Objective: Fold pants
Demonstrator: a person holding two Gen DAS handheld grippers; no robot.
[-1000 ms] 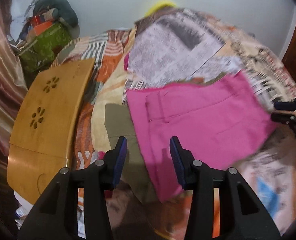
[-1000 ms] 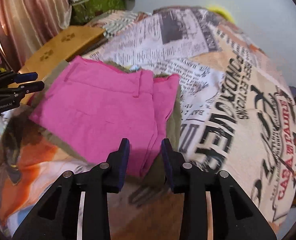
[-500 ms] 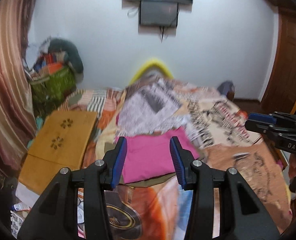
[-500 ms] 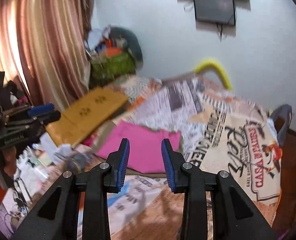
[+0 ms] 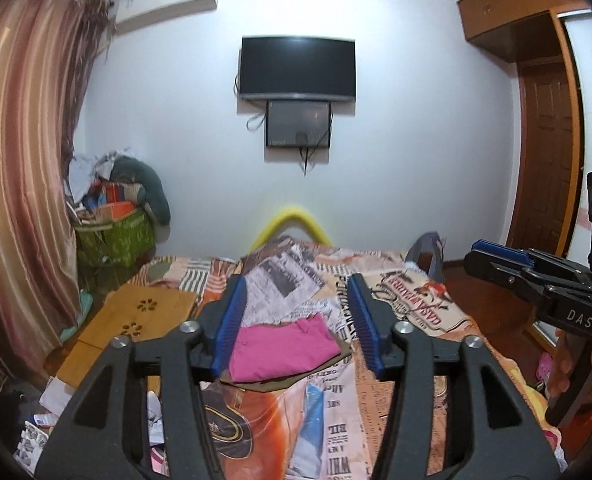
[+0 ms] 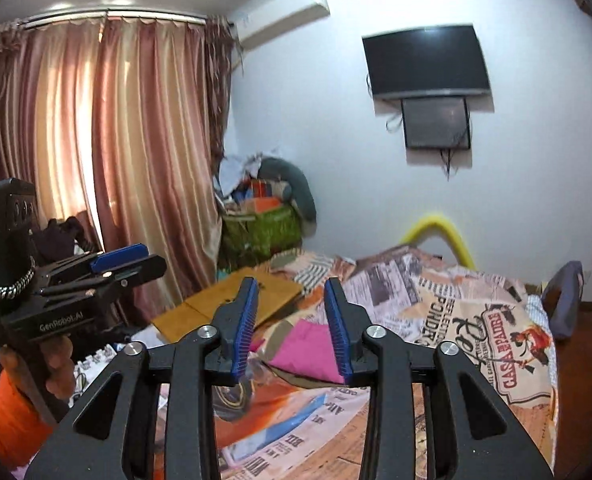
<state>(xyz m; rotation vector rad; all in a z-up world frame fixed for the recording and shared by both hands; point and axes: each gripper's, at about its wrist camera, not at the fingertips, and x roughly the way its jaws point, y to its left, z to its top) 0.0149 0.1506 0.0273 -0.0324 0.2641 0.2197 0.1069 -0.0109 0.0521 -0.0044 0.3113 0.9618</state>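
Note:
The pink pants (image 5: 284, 346) lie folded in a flat rectangle on the bed, on top of an olive garment (image 5: 292, 380). They also show in the right wrist view (image 6: 308, 346). My left gripper (image 5: 296, 326) is open and empty, held well back from and above the pants. My right gripper (image 6: 292, 328) is open and empty too, also far back from the bed. The right gripper shows at the right edge of the left wrist view (image 5: 536, 280); the left gripper shows at the left of the right wrist view (image 6: 96, 272).
The bed (image 5: 400, 312) has a newspaper-print cover. A wooden lap table (image 5: 136, 316) lies at its left side. A green basket (image 5: 116, 236) of clutter stands in the corner by the curtain (image 5: 16, 180). A TV (image 5: 296, 66) hangs on the far wall. A door (image 5: 548, 152) is at the right.
Both grippers have pulled back and up from the folded pants, from just above them to far off. The views now take in the whole room. The pants stay folded on the bed.

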